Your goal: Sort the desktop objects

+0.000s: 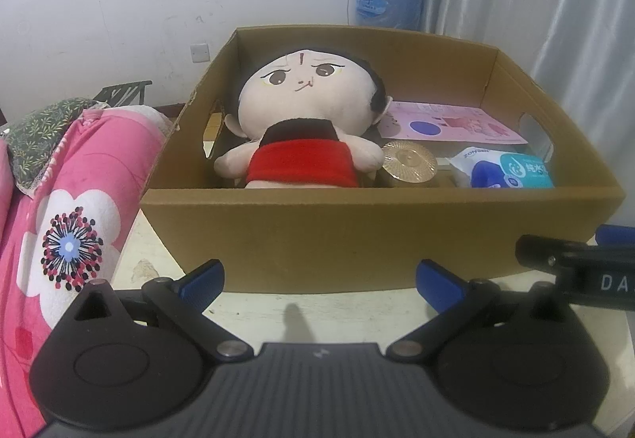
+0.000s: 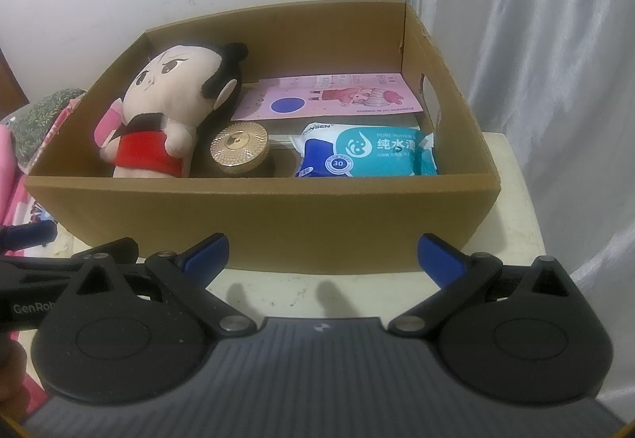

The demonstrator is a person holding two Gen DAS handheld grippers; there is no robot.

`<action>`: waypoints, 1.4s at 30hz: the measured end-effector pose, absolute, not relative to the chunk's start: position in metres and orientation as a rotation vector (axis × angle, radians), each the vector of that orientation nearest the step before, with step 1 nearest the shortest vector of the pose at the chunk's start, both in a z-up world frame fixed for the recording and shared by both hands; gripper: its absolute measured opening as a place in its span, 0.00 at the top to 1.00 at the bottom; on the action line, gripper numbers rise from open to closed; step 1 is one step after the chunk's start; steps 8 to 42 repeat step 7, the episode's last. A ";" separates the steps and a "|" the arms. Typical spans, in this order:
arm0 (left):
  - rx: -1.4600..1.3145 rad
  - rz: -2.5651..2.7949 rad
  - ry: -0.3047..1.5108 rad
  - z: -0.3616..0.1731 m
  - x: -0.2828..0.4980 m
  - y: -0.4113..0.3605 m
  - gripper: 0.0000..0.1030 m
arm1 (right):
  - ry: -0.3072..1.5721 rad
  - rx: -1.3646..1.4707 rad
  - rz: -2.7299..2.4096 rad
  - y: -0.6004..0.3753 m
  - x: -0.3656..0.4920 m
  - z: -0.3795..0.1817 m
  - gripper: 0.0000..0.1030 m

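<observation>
surface: pale tabletop point(image 2: 512, 200) | directly on it: open cardboard box point(image 2: 278, 223) | left edge: pink floral quilt point(image 1: 67, 231)

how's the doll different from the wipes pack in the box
The doll is soft plush, cream and black with a red top; the wipes pack is a glossy blue, teal and white wrapper. The doll sits upright at the left of the box and reaches near its rim; the pack lies flat and low at the right. Both are inside the box, with neither gripper touching them.
</observation>
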State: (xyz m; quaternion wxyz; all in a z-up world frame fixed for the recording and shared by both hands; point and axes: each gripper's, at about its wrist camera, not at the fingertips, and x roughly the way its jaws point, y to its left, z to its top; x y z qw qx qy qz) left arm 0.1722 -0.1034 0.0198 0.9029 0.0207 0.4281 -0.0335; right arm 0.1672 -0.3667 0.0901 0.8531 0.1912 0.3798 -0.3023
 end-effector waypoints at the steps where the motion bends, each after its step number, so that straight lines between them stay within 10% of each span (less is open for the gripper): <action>1: 0.044 -0.069 0.885 0.020 0.172 -0.103 0.00 | 0.799 0.401 -0.636 -0.366 0.168 0.090 0.01; 42: 0.044 -0.069 0.884 0.020 0.172 -0.102 0.00 | 0.797 0.396 -0.633 -0.366 0.170 0.092 0.01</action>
